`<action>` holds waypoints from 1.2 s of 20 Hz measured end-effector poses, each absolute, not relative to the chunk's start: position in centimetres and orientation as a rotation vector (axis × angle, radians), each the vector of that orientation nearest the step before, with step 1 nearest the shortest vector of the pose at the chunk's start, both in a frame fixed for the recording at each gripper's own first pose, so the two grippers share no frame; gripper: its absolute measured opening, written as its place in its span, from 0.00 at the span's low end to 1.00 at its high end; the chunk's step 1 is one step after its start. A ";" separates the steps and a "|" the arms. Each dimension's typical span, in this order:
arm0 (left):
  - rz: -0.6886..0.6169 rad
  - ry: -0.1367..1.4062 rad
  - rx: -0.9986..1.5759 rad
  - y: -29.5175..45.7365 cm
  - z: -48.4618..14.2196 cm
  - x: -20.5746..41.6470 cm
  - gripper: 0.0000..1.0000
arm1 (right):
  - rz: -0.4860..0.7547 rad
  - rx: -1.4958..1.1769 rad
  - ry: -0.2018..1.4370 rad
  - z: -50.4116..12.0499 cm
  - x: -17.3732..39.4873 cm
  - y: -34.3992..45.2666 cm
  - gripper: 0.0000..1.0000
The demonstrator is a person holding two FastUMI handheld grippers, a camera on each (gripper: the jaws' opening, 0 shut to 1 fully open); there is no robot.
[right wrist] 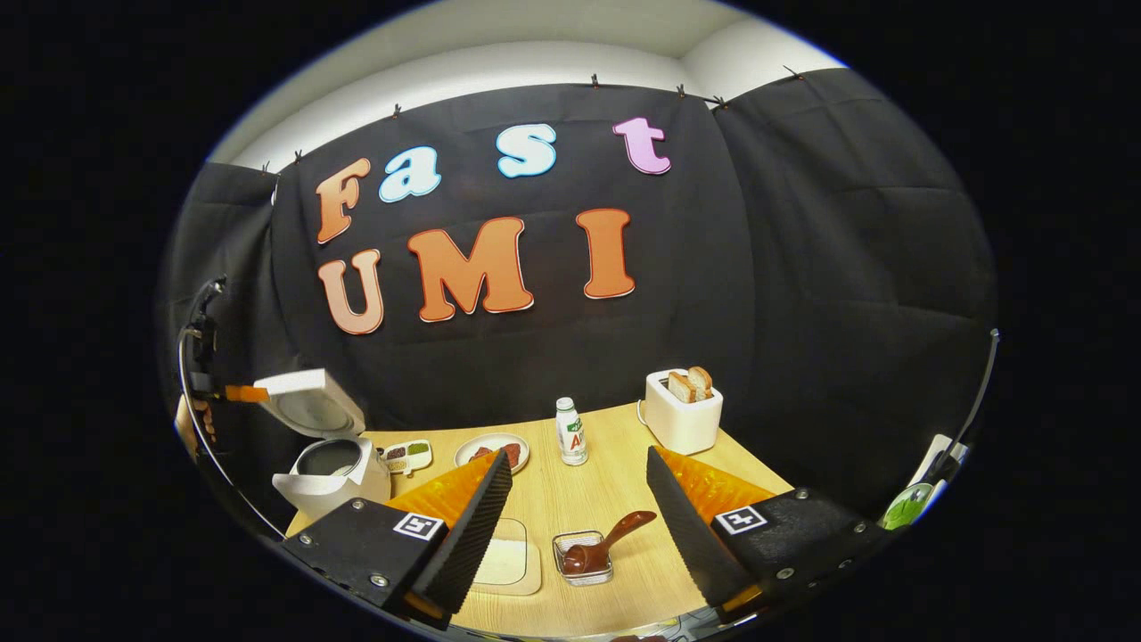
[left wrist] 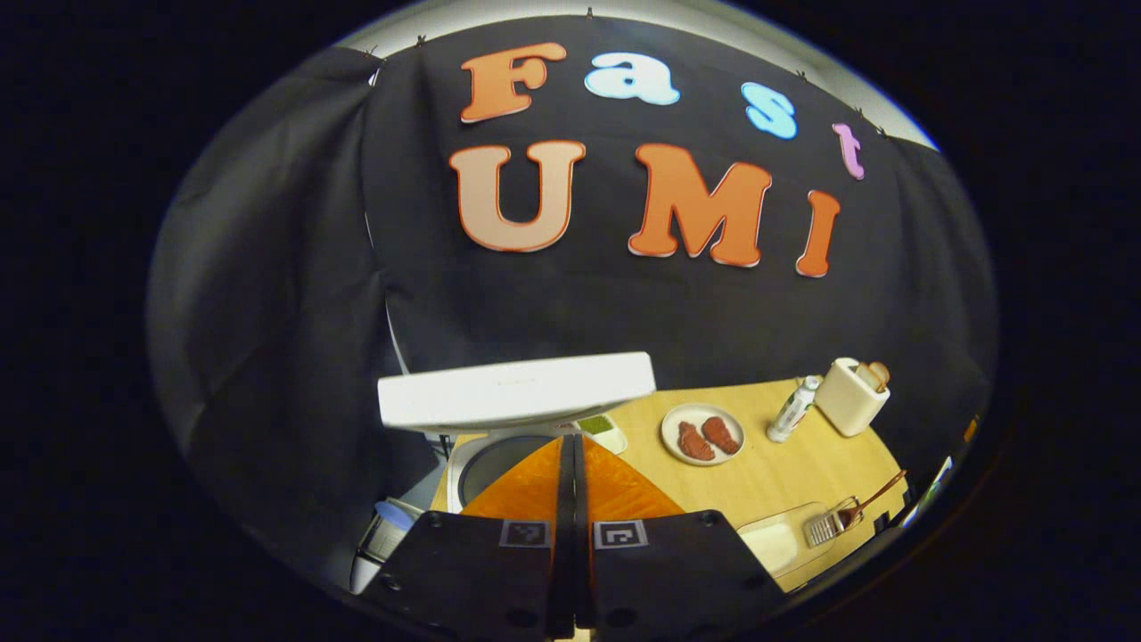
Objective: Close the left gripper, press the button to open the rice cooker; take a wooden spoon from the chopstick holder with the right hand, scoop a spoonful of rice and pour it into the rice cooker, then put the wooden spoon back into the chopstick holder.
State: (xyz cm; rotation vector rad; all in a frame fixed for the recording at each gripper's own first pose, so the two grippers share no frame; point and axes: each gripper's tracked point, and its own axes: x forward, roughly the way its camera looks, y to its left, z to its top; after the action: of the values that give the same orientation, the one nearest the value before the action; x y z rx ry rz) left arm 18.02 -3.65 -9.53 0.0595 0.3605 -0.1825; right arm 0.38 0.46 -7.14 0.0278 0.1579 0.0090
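Two grippers up, rice cooker lid standing open!

Left gripper (left wrist: 571, 481) has its jaws pressed tight together, holding nothing, hovering right above the rice cooker (left wrist: 499, 464), whose white lid (left wrist: 517, 390) is tipped up over the dark pot. Over in the right gripper view, the right gripper (right wrist: 578, 499) has its jaws spread wide and empty above the bench (right wrist: 615, 499). Between those jaws sits the wooden spoon (right wrist: 606, 542), bowl down in the small wire chopstick holder (right wrist: 584, 560), handle leaning right. Just left of it lies the rice tray (right wrist: 506, 562). Further back: a plate (right wrist: 492, 450), a bottle (right wrist: 570, 432), a toaster (right wrist: 683, 412) with bread.
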 end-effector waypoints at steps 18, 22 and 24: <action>-0.109 0.076 -0.013 -3.0 -2.2 7.9 0.09 | -0.018 0.072 0.097 -9.1 3.9 -2.2 0.95; -0.066 0.036 -0.035 -1.9 -1.4 7.5 0.45 | -0.027 0.117 0.114 -12.0 5.5 -3.2 0.95; -0.049 0.019 -0.039 -1.8 -1.1 7.2 0.65 | -0.036 0.101 0.127 -13.6 6.2 -3.8 0.95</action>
State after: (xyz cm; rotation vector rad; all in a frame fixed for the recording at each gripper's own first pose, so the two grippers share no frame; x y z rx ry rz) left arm 7.21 -1.78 -1.05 -0.0395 0.0185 -0.0492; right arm 6.15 -3.79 -13.58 0.1011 0.1274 -0.0364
